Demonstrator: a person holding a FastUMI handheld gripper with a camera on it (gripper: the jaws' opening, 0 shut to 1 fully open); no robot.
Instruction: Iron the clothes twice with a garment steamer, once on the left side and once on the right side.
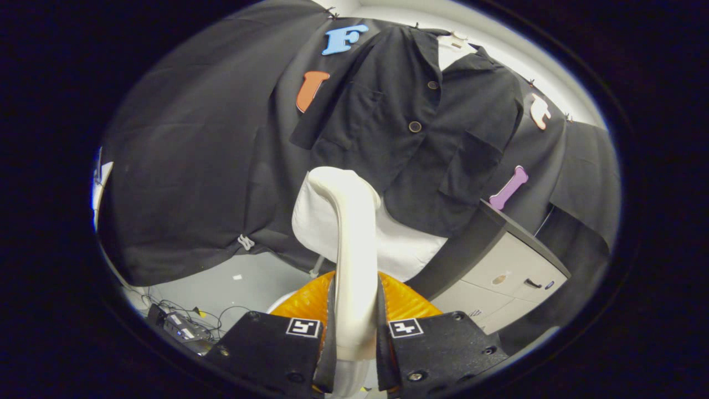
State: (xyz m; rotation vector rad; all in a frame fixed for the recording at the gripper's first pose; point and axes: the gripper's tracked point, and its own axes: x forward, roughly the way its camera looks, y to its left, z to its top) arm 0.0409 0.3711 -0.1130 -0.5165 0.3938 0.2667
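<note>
Claw [354, 332] clamping steamer [352, 244], shirt [410, 138] beyond; cabinet [509, 271] beside

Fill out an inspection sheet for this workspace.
Surface: grey floor below the hanging cloth.
Job's things: black shirt hanging, buttoned, beyond the fingers; white steamer upright between them, its head just short of the shirt's hem.
Clutter: electronics box on the floor.
Gripper: gripper shut on the steamer's handle.
Cables: loose wires beside the box.
Surroundings: drawer cabinet beside the shirt; orange ribbed part behind the handle.
</note>
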